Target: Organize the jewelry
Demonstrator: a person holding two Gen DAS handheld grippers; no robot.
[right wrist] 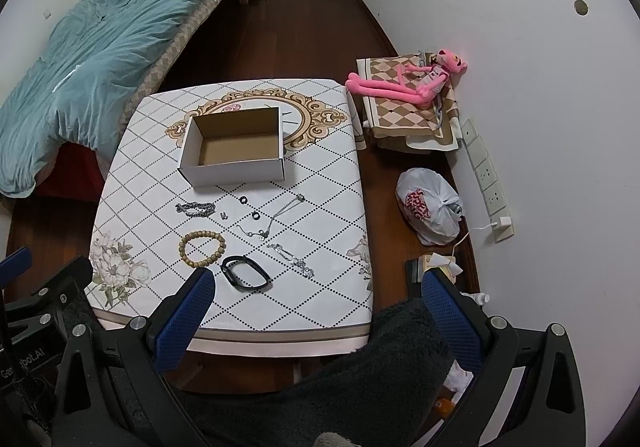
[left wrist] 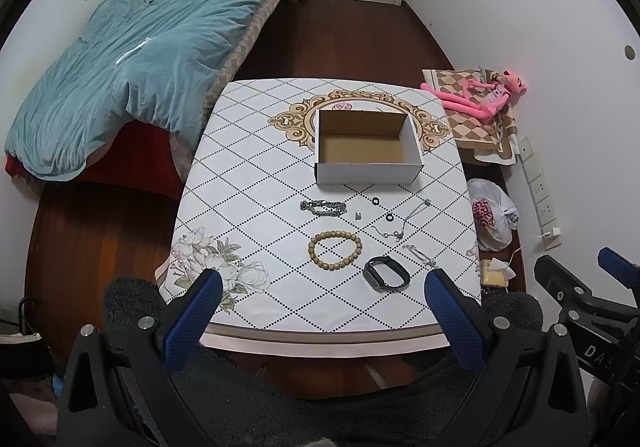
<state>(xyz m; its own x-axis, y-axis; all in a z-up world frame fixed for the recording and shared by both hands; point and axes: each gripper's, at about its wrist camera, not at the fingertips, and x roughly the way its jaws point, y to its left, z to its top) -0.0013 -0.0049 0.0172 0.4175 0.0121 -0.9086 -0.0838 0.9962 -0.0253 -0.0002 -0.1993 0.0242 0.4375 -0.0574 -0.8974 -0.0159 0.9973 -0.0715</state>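
Note:
An open cardboard box (left wrist: 369,170) (right wrist: 236,171) stands empty mid-table. In front of it lie a dark chain bracelet (left wrist: 323,207) (right wrist: 195,209), a wooden bead bracelet (left wrist: 335,249) (right wrist: 202,247), a black watch band (left wrist: 386,273) (right wrist: 246,273), two black rings (left wrist: 376,201) (right wrist: 243,200), a small earring pair (left wrist: 359,215) and thin silver chains (left wrist: 416,213) (right wrist: 290,259). My left gripper (left wrist: 324,283) hangs open above the table's near edge. My right gripper (right wrist: 318,287) is open too, over the table's right front corner. Both hold nothing.
The table (left wrist: 248,175) carries a diamond-pattern cloth. A bed with a blue quilt (left wrist: 132,59) lies to the left. At the right are a pink plush toy (right wrist: 404,85) on a stool, a white plastic bag (right wrist: 434,209) and a wall power strip (right wrist: 488,179). Dark fleece covers the person's lap.

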